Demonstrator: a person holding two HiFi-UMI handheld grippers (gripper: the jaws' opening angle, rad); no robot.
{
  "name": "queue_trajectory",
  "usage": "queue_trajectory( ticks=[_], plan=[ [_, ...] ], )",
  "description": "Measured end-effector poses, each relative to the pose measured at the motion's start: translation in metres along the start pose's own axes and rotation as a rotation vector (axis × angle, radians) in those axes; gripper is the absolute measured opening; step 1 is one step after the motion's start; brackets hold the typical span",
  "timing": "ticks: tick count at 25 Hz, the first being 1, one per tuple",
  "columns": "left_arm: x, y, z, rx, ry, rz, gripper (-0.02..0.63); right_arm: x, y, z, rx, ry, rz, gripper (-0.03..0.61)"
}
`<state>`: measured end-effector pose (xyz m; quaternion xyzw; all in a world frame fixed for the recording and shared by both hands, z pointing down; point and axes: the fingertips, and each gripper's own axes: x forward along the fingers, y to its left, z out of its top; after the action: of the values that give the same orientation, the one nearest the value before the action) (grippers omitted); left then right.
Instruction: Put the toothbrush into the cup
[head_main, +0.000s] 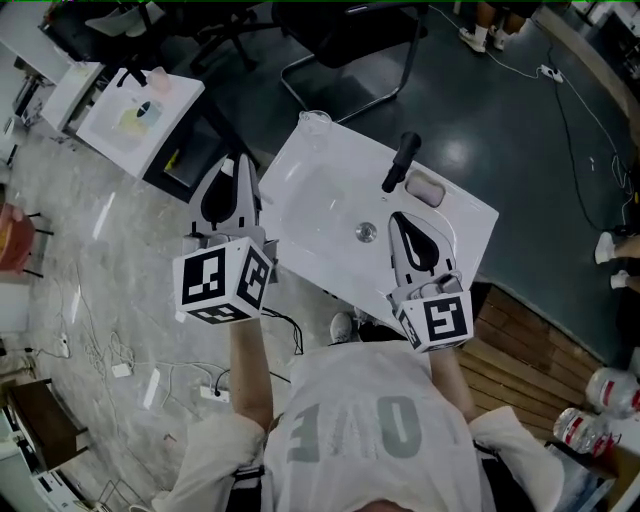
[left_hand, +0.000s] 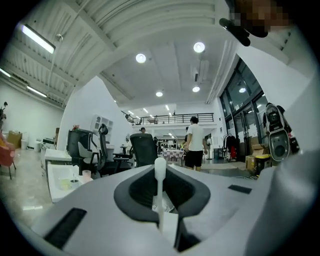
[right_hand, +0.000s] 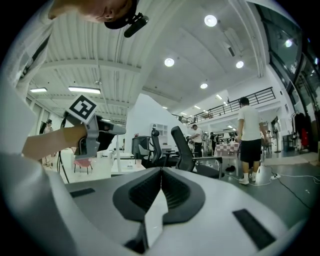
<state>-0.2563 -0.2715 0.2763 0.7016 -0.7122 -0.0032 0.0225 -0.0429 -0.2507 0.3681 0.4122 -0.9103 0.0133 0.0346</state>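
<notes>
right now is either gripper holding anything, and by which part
The left gripper is shut on the white toothbrush, gripping its shaft; its rounded end stands up above the jaws. The right gripper is shut and empty.

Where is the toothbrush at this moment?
The toothbrush stands upright, gripped by the left gripper in its jaws, as the left gripper view shows; in the head view that gripper is left of the sink.

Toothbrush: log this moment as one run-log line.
left claw: shut on toothbrush | right claw: shut, empty | cup: on sink corner
</notes>
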Motion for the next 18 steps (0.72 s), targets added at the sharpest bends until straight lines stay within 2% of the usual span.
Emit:
queue_trajectory(
  ticks=[6, 10, 13, 18],
  plan=[
    [0.049, -0.008, 0.049, 0.058, -0.115, -0.040, 0.051, 0.000, -0.015, -0.006, 0.012, 0.014, -0.031, 0.031],
    [0.085, -0.010, 0.064, 0.076, -0.150, -0.050, 0.052, -0.001, -0.030, -0.010, 0.029, 0.028, -0.068, 0.031],
    [0.116, -0.011, 0.055, 0.084, -0.131, -0.054, 0.051, -0.001, -0.043, -0.014, 0.038, 0.040, -0.098, 0.031],
    [0.164, -0.012, 0.018, 0.085, -0.065, -0.043, 0.052, -0.003, -0.060, -0.023, 0.049, 0.065, -0.123, 0.031]
  ],
)
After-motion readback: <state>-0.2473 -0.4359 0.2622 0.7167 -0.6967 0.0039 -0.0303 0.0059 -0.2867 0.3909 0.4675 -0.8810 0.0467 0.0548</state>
